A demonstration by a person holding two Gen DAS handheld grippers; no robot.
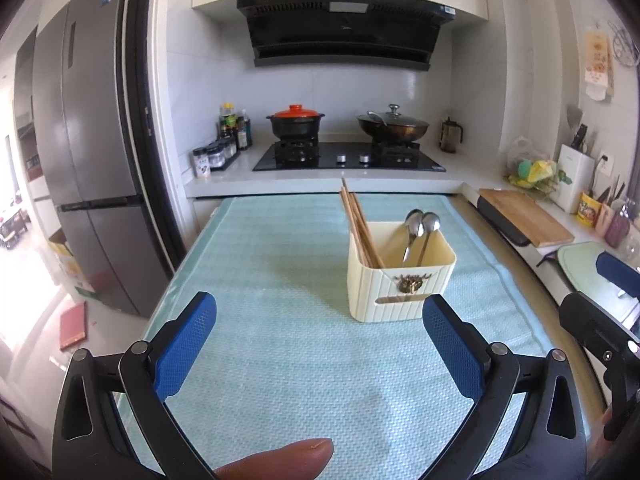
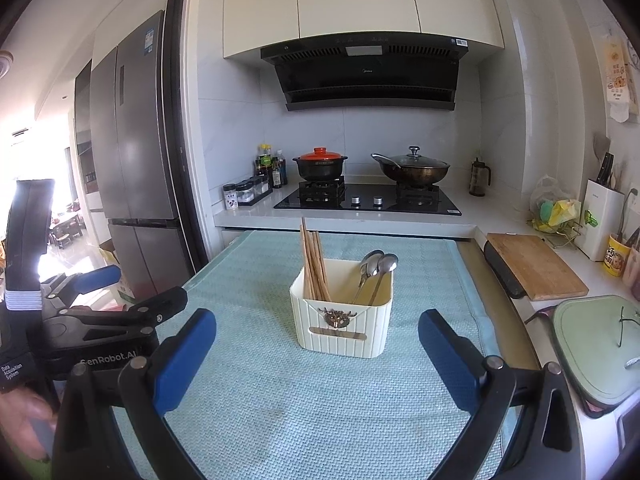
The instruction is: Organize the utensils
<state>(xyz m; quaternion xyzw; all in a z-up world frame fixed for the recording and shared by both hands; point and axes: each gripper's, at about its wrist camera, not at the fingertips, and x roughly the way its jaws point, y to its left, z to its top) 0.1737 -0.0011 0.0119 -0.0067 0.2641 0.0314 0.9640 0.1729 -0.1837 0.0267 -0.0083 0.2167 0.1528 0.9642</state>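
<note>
A cream ribbed utensil holder (image 1: 396, 292) stands on the light green mat (image 1: 280, 272); it also shows in the right wrist view (image 2: 344, 320). Wooden chopsticks (image 1: 356, 224) lean in its left side and two metal spoons (image 1: 420, 224) in its right; both show in the right wrist view, chopsticks (image 2: 312, 260) and spoons (image 2: 376, 266). My left gripper (image 1: 320, 344) is open and empty, low over the mat in front of the holder. My right gripper (image 2: 318, 356) is open and empty, also in front of the holder. The left gripper shows at the left edge of the right wrist view (image 2: 100, 308).
A stove (image 1: 348, 156) with a red-lidded pot (image 1: 296, 120) and a wok (image 1: 394, 126) sits on the back counter. A wooden cutting board (image 1: 524, 216) and a green lid (image 2: 592, 348) lie to the right. A fridge (image 1: 88, 168) stands at the left.
</note>
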